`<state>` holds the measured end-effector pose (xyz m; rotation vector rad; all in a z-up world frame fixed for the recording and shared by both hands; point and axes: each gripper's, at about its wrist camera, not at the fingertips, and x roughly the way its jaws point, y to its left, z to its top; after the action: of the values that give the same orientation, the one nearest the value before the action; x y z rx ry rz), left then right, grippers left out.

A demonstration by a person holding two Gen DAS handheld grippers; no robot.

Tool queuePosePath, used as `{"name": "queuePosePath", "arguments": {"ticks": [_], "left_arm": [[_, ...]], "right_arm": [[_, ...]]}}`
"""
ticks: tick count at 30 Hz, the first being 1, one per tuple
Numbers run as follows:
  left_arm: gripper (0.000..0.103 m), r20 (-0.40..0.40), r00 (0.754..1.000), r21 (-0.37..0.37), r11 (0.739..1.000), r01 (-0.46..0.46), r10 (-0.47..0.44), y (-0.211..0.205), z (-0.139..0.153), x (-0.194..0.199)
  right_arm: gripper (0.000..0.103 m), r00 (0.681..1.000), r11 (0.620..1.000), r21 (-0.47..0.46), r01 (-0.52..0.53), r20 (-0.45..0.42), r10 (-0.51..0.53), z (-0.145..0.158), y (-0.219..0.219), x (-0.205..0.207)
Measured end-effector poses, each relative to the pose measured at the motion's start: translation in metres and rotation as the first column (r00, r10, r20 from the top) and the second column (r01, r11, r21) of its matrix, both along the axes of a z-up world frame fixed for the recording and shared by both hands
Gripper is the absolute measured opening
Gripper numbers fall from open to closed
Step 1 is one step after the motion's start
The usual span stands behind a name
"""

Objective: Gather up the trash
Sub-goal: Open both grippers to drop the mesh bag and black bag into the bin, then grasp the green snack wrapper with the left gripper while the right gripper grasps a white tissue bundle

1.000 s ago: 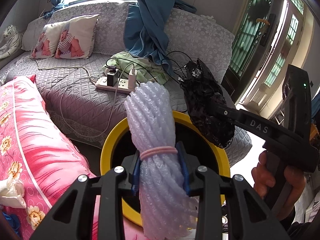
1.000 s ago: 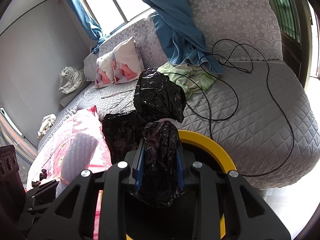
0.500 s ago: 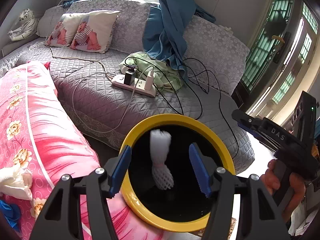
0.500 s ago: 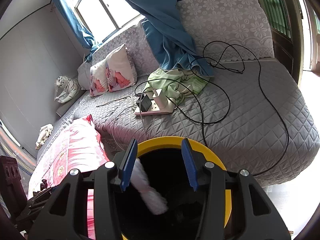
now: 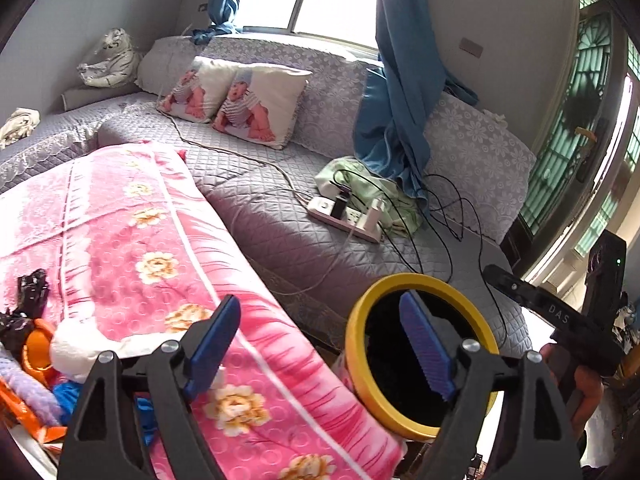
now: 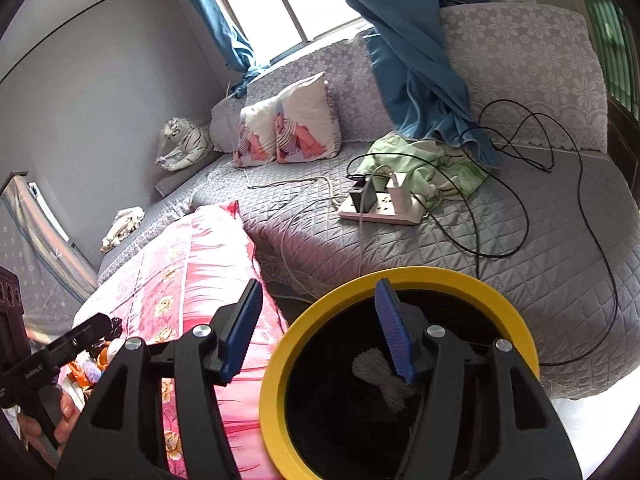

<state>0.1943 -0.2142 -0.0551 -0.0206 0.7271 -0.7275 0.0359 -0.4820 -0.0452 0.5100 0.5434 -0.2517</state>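
A yellow-rimmed bin (image 5: 420,280) with a black inside stands between the pink blanket and the sofa. A white foam net (image 6: 384,376) lies inside the bin (image 6: 280,360); a black bag cannot be made out in its darkness. My left gripper (image 5: 320,344) hangs over the blanket's edge left of the bin, its jaws opening with nothing between them. My right gripper (image 6: 318,340) hovers at the bin's left rim, its jaws also opening and empty. Mixed trash (image 5: 28,356), orange, black, white and purple, lies on the blanket at the lower left. Each view shows the other gripper (image 5: 540,308) (image 6: 80,336).
A pink floral blanket (image 5: 140,240) covers the near surface. Behind it, the grey quilted sofa (image 5: 260,208) carries a power strip (image 5: 348,218) with trailing cables, a green cloth (image 6: 432,168) and two printed pillows (image 5: 240,108). A blue curtain (image 5: 400,100) hangs onto the sofa.
Both grippers opened and let go: the foam net and the black bag dropped into the bin. My left gripper then swung left, from above the bin to over the pink blanket.
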Motion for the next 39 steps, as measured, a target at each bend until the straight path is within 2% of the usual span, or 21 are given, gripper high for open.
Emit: {"name": "queuePosePath", "arguments": {"ticks": [5, 11, 14, 18, 21, 25, 27, 32, 39], "left_arm": [[0.094, 0.054, 0.991, 0.005, 0.993, -0.122, 0.121, 0.06, 0.014, 0.003], [0.095, 0.074, 0.971, 0.043, 0.972, -0.23, 0.227, 0.132, 0.011, -0.001], [0.095, 0.082, 0.958, 0.065, 0.957, -0.281, 0.276, 0.168, 0.005, -0.003], [0.095, 0.083, 0.931, 0.064, 0.93, -0.361, 0.356, 0.22, -0.002, -0.003], [0.095, 0.074, 0.909, 0.066, 0.908, -0.414, 0.41, 0.256, -0.011, -0.005], [0.095, 0.05, 0.896, 0.081, 0.893, -0.444, 0.441, 0.296, -0.026, -0.006], [0.095, 0.048, 0.898, 0.084, 0.894, -0.441, 0.438, 0.311, -0.033, -0.008], [0.095, 0.076, 0.914, 0.139, 0.904, -0.405, 0.398, 0.331, -0.048, -0.016], [0.095, 0.095, 0.942, 0.199, 0.921, -0.335, 0.322, 0.329, -0.06, -0.016]], "right_arm": [[0.057, 0.994, 0.992, -0.049, -0.113, -0.019, 0.112, 0.004, 0.044, 0.028], [0.062, 0.969, 0.965, -0.09, -0.246, -0.034, 0.244, 0.005, 0.096, 0.054], [0.062, 0.943, 0.937, -0.104, -0.333, -0.039, 0.331, 0.006, 0.126, 0.063], [0.062, 0.875, 0.872, -0.07, -0.484, -0.045, 0.482, 0.004, 0.167, 0.072], [0.062, 0.82, 0.815, -0.087, -0.573, -0.055, 0.57, 0.005, 0.2, 0.073], [0.062, 0.726, 0.72, -0.096, -0.687, -0.077, 0.683, 0.005, 0.242, 0.073], [0.062, 0.688, 0.68, -0.109, -0.725, -0.096, 0.719, 0.003, 0.26, 0.071], [0.061, 0.618, 0.607, -0.119, -0.786, -0.153, 0.771, -0.006, 0.293, 0.071], [0.061, 0.556, 0.545, -0.112, -0.831, -0.207, 0.805, -0.018, 0.321, 0.077]]}}
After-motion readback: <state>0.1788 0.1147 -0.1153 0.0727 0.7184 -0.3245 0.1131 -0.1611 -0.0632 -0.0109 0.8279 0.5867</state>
